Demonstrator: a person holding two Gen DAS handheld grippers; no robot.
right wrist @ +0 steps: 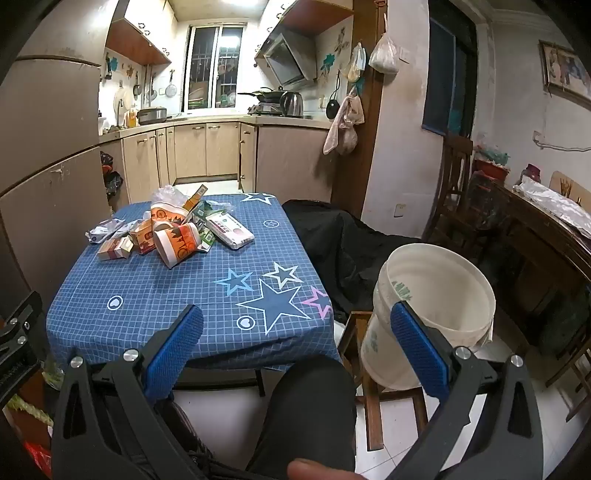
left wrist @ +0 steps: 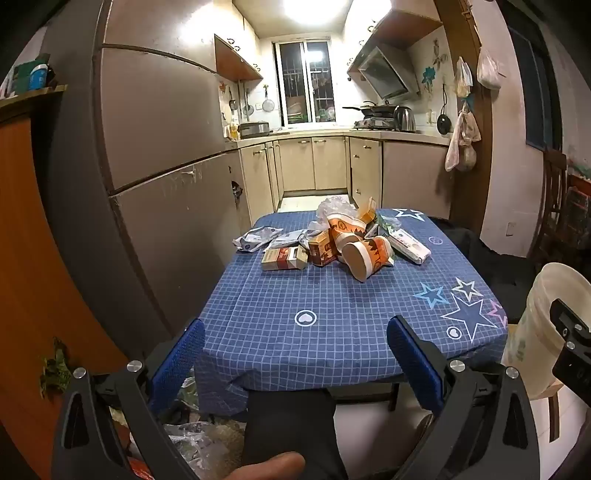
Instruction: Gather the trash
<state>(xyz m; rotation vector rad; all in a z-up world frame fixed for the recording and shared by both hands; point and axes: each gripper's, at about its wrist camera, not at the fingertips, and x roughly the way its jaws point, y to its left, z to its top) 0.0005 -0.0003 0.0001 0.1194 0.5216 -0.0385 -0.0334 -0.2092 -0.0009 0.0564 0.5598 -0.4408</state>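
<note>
Hovering wide open and empty, the left gripper (left wrist: pixel 295 343) faces the trash pile (left wrist: pixel 332 240) well ahead on the table (left wrist: pixel 332 317), lined up to reach. The right gripper (right wrist: pixel 299 332), equally spread and empty, sees that pile ahead-left, with the white bucket (right wrist: pixel 439 295) just beside its right finger, likely placed to receive it.

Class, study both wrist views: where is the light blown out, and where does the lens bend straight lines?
Left wrist view: the ceiling light glares to pure white, and the fridge edge bows into a curve. Right wrist view: the window glows bright, black corners frame the picture, and the tablecloth grid curves.
</note>
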